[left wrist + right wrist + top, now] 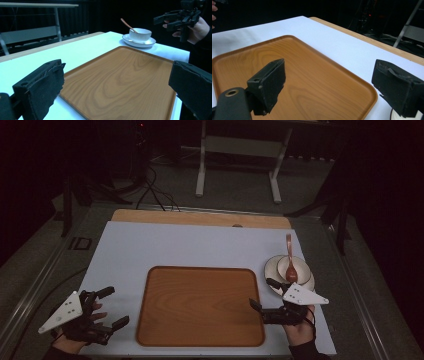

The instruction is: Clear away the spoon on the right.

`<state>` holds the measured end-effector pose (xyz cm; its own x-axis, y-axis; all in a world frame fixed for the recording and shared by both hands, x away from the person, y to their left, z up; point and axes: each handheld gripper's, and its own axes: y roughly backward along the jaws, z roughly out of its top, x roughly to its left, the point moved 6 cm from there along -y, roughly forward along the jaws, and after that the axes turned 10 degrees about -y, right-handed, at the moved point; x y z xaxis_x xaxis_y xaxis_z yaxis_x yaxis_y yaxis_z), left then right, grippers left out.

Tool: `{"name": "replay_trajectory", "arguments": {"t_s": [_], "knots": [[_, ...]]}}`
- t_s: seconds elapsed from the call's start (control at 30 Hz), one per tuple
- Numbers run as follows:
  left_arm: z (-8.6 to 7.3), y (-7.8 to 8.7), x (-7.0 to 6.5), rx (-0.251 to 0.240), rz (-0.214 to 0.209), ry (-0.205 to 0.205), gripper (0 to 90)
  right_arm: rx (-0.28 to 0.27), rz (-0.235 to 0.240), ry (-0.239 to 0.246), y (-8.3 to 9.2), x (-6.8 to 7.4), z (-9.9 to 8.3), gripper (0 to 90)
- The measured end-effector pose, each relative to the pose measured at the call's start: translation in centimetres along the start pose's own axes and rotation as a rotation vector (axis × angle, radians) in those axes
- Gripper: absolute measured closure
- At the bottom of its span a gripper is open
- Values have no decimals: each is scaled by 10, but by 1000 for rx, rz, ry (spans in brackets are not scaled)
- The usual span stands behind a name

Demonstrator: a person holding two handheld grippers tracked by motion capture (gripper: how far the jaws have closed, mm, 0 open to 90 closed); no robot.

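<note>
A bare wooden tray (200, 305) (120, 82) (307, 82) lies in the middle of the white table (190, 245). At the tray's far right corner a white bowl (292, 268) (140, 34) stands on a white saucer (274, 270) (138, 43), with a brown spoon (289, 260) (127, 25) resting in it. My left gripper (113, 307) (115, 90) hovers open at the table's near left edge, jaws facing the tray. My right gripper (263, 294) (329, 87) is open by the tray's right edge, just in front of the saucer, and is also seen across the table as the far gripper (162, 21).
A strip of wooden tabletop (200, 217) shows past the white cover. Beyond it stand a white metal frame (240, 150) and loose cables (155, 190) on the dark floor. Bare white surface lies between tray and far edge.
</note>
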<state>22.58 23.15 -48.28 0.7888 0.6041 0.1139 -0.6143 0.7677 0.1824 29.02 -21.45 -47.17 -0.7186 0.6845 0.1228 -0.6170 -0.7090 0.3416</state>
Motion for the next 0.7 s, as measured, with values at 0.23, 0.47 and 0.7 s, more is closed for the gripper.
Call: {"name": "replay_trajectory", "arguments": {"t_s": [0.23, 0.47, 0.7], "knots": [[-1, -1, -1, 8, -7, -2, 0, -7, -16, -14, 4, -1, 2, 124], [-1, -2, -2, 14, -11, -10, 0, 32, 24, -16, 4, 10, 6, 110], [-1, -2, -2, 12, -15, -10, 0, 19, 70, -11, 10, 19, 22, 106]]}}
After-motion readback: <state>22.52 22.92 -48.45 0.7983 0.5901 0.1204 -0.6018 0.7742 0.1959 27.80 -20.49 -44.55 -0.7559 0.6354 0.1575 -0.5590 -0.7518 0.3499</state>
